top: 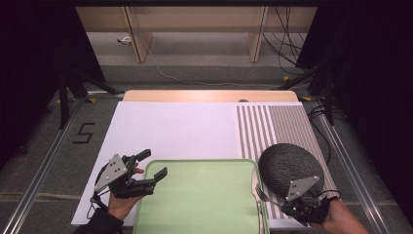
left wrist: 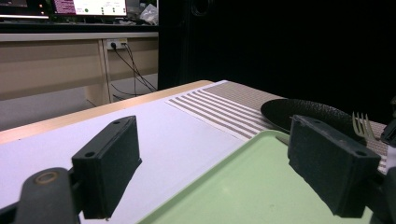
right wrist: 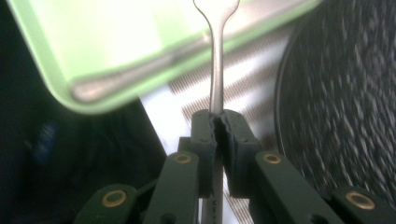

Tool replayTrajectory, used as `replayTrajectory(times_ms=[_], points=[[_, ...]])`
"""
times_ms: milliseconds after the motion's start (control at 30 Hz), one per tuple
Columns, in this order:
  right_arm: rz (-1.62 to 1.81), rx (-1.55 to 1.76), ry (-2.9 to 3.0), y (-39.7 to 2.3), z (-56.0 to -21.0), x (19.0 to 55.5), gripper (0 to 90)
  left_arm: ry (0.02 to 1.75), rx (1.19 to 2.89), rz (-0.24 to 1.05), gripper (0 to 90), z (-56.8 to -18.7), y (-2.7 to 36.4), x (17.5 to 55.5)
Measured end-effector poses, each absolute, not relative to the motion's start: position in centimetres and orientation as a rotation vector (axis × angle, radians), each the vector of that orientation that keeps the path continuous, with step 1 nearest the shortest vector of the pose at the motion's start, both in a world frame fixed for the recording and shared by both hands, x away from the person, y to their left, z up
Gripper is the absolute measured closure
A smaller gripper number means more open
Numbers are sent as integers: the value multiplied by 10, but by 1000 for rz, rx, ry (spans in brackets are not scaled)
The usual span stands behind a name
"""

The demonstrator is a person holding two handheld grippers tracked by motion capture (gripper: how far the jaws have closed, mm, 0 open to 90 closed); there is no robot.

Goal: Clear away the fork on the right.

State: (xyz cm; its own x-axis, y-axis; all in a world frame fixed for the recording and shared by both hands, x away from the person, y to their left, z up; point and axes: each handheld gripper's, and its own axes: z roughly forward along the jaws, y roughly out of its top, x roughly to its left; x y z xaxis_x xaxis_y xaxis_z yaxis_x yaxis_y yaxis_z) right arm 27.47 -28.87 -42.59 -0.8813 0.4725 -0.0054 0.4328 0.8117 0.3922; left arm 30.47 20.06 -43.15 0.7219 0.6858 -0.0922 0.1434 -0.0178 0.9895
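Observation:
A silver fork (right wrist: 217, 56) is clamped by its handle in my right gripper (right wrist: 218, 122), tines pointing away over the corner of a light green tray (right wrist: 116, 37). In the high view the right gripper (top: 278, 200) sits at the bottom right, and the fork (top: 260, 194) reaches left toward the tray (top: 204, 195) beside a dark speckled plate (top: 287, 163). My left gripper (top: 155, 162) rests open at the tray's left edge with nothing between its fingers. From the left gripper (left wrist: 215, 140) I see the tray (left wrist: 243, 186), the plate (left wrist: 303, 109) and the fork's tines (left wrist: 362, 125).
A white mat (top: 170, 126) covers the table's left and middle. A brown-and-white striped mat (top: 272, 126) lies on the right under the plate. Beyond the table's far edge are wooden furniture legs and cables on the floor.

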Motion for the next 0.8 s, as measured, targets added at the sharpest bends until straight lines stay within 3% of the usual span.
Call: replayTrajectory(times_ms=[800], points=[[1193, 991, 2715, -253, -407, 278, 841, 696, 1555, 496, 166, -431, 201, 304]])
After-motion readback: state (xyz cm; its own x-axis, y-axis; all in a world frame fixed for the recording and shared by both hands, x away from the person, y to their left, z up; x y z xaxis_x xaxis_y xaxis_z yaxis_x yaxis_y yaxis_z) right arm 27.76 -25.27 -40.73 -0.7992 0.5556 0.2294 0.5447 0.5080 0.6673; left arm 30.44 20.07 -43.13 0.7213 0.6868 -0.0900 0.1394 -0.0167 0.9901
